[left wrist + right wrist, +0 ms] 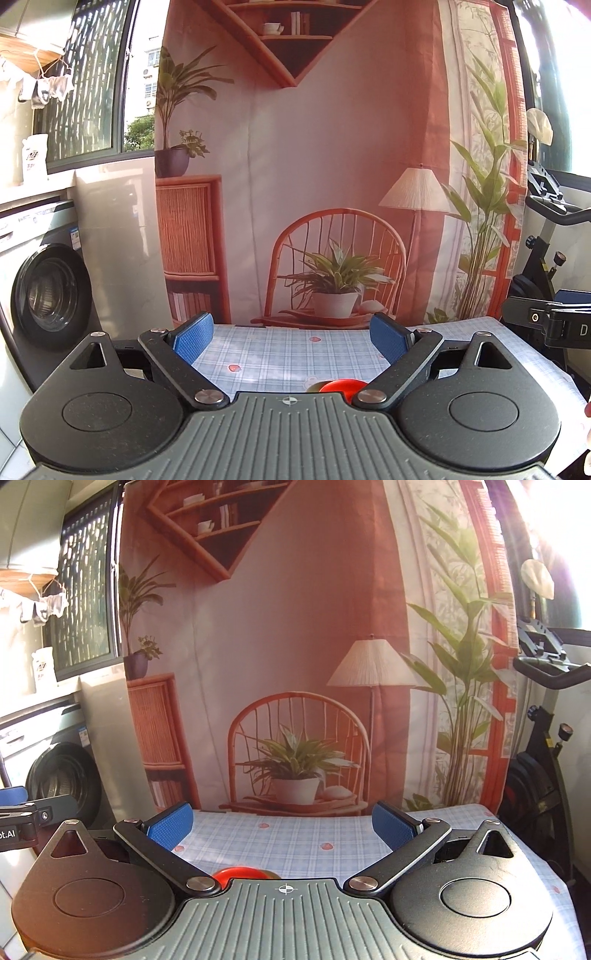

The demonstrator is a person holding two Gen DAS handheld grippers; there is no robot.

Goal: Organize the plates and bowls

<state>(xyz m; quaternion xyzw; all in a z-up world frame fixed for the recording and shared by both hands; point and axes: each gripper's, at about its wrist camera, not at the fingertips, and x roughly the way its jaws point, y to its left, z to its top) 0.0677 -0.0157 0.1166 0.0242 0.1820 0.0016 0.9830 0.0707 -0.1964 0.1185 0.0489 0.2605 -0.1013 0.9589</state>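
Observation:
A red dish (341,386) with a greenish piece beside it peeks out just above my left gripper's body, low on the checked tablecloth (288,354). It also shows in the right wrist view (238,874), mostly hidden by the gripper body. My left gripper (293,334) is open and empty, held above the table. My right gripper (282,825) is open and empty too, to the right of the left one. No other plates or bowls show.
A printed backdrop (314,166) hangs at the table's far edge. A washing machine (44,288) stands on the left. An exercise bike (543,760) stands on the right. The right gripper's body (554,321) shows at the left view's right edge.

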